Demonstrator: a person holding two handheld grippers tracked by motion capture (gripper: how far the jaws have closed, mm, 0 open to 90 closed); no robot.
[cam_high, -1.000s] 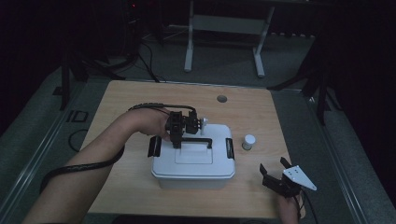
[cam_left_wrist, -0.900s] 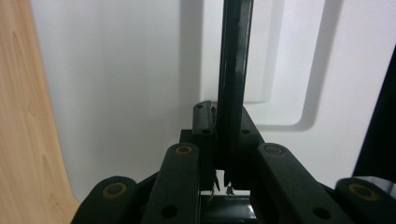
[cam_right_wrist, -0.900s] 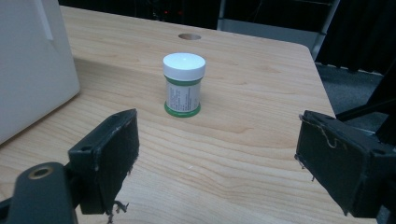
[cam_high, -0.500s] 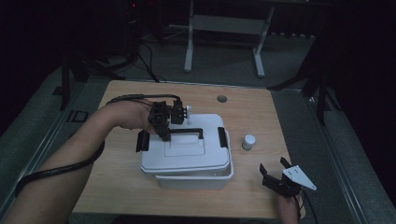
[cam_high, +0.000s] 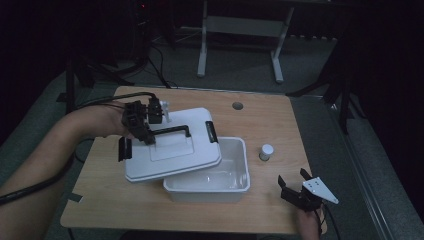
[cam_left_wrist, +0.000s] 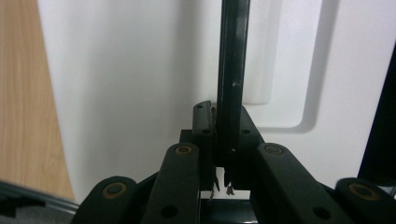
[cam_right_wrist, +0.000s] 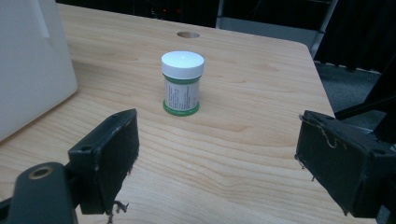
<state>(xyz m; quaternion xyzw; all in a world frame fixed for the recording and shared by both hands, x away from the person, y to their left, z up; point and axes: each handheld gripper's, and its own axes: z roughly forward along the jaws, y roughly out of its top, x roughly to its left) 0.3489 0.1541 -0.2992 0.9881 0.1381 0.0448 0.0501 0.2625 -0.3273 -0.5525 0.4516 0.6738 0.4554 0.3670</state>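
A white lid (cam_high: 175, 155) with a black handle (cam_high: 172, 131) hangs tilted over the left part of an open white box (cam_high: 235, 182). My left gripper (cam_high: 145, 132) is shut on that handle. In the left gripper view the pads pinch the thin black handle (cam_left_wrist: 232, 70) at the gripper (cam_left_wrist: 223, 116), with the lid's white top (cam_left_wrist: 130, 70) behind. A small jar (cam_high: 266, 151) with a white cap and green label stands right of the box. My right gripper (cam_high: 293, 176) rests open near the table's front right; its view shows the jar (cam_right_wrist: 182, 83) ahead of the wide-apart jaws (cam_right_wrist: 219, 154).
The wooden table (cam_high: 125, 200) has a round hole (cam_high: 237, 106) near its far edge. A box wall (cam_right_wrist: 32, 65) stands at the left of the right gripper view. Cables trail off the table's left side, and a metal stand is on the floor beyond.
My left gripper has lifted the lid off the box and carried it up and to the left, so the box's inside now shows. The right gripper has stayed put.
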